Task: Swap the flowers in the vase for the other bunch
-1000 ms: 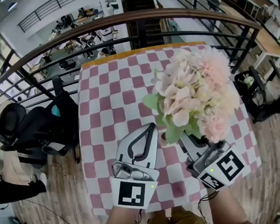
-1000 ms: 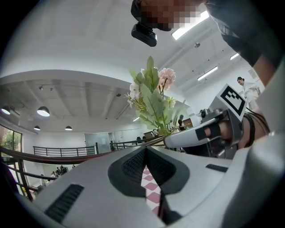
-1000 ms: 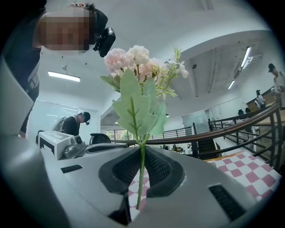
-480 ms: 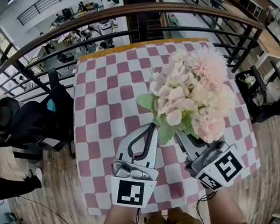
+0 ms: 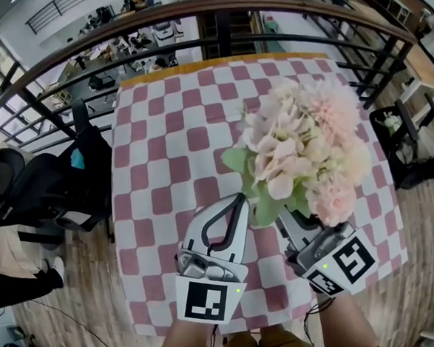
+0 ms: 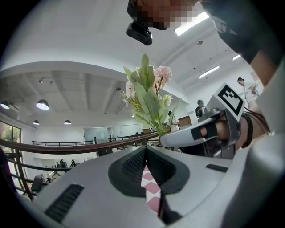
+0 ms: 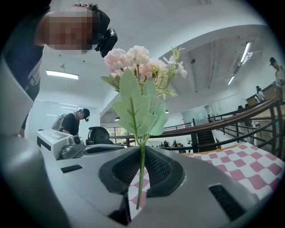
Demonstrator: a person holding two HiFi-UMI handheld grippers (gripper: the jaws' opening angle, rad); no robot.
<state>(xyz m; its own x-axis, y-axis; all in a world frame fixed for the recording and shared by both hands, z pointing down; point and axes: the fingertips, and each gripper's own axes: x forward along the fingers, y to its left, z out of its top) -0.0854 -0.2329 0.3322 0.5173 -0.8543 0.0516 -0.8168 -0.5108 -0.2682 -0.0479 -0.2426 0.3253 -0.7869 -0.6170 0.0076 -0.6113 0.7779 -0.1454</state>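
Observation:
A bunch of pale pink and cream flowers [image 5: 304, 152] with green leaves stands upright over the red-and-white checked table [image 5: 170, 135]. My right gripper [image 5: 288, 220] is shut on its thin green stem [image 7: 141, 178]; in the right gripper view the stem runs up between the pads to the blooms [image 7: 142, 75]. To the left of it, my left gripper [image 5: 239, 197] is shut with nothing between its pads, and its tips [image 6: 144, 149] meet over the cloth. From the left gripper view the bunch [image 6: 147, 93] rises from the right gripper [image 6: 178, 139]. No vase shows in any view.
A curved dark railing [image 5: 213, 6] runs behind the table's far edge. A black office chair [image 5: 47, 188] stands at the left on the wooden floor. The table's near edge lies just under my hands. A person [image 7: 73, 122] stands far off.
Both grippers and the bunch have sunk a little toward the table. The grip on the stem is unchanged and the left gripper stays shut.

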